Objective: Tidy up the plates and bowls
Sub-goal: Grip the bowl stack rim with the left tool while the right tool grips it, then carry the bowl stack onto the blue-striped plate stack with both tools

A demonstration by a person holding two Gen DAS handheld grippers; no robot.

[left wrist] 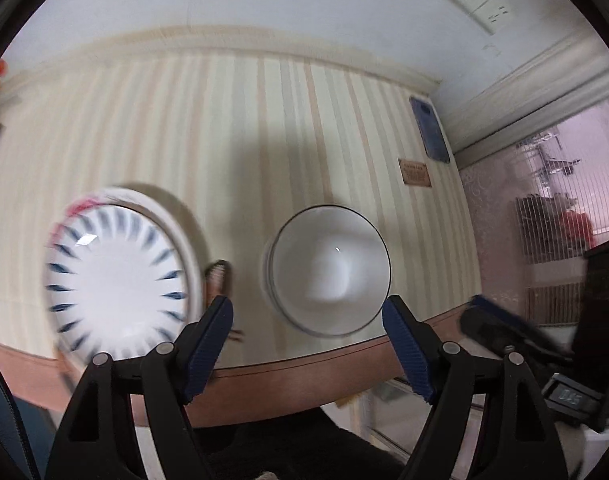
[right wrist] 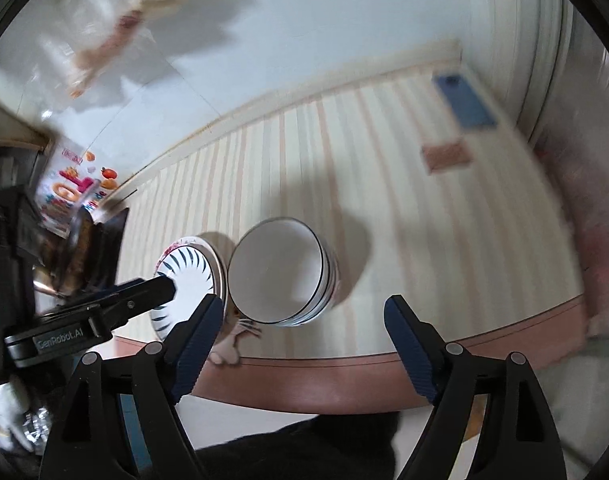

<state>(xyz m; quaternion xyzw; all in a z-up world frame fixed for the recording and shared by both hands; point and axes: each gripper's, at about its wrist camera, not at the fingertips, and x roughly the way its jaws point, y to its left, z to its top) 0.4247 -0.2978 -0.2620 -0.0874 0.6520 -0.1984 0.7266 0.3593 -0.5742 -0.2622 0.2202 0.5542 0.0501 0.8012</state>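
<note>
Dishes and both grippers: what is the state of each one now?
White bowl: upright, empty, topmost of a stack.
Blue-striped plate: stacked on another plate.
Left gripper: open, holding nothing.
Right gripper: open, holding nothing.
Phone: flat on table.

Both wrist views look steeply down from close above the striped tabletop [left wrist: 240, 128], near its wooden front edge. The left sits nearer the blue-rayed plate [left wrist: 116, 280]. Both share the white bowl [right wrist: 278, 270], that plate and the phone beyond the bowl.
</note>
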